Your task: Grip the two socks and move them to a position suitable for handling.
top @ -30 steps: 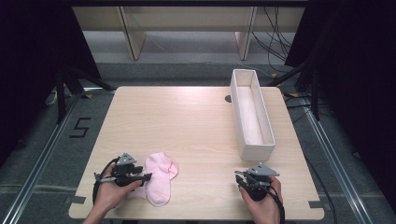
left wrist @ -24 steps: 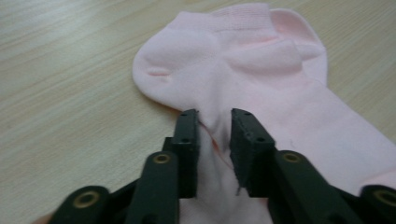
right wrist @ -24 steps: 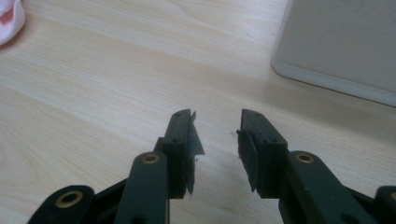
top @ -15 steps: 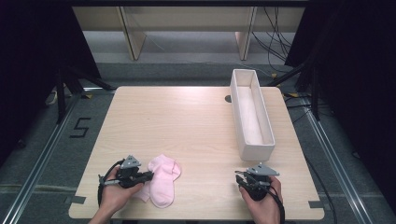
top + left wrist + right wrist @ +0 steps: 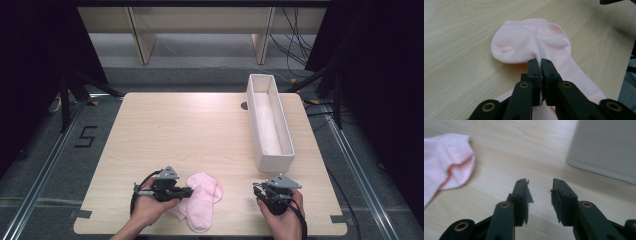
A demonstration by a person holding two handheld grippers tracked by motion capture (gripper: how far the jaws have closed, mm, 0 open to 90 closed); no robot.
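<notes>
Left gripper view: left gripper [image 5: 541, 62] clamped on a fold of the pink sock [image 5: 529, 41] — cloth pinched. Right gripper [image 5: 539, 185] gapes, holding nothing, near the box [image 5: 606, 147].

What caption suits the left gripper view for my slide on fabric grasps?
Left gripper pinching a fold of the pink sock on the wooden table.

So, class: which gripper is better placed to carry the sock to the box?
Left. The left gripper is already shut on the pink sock. The right gripper is open on bare table, though nearer the box.
</notes>
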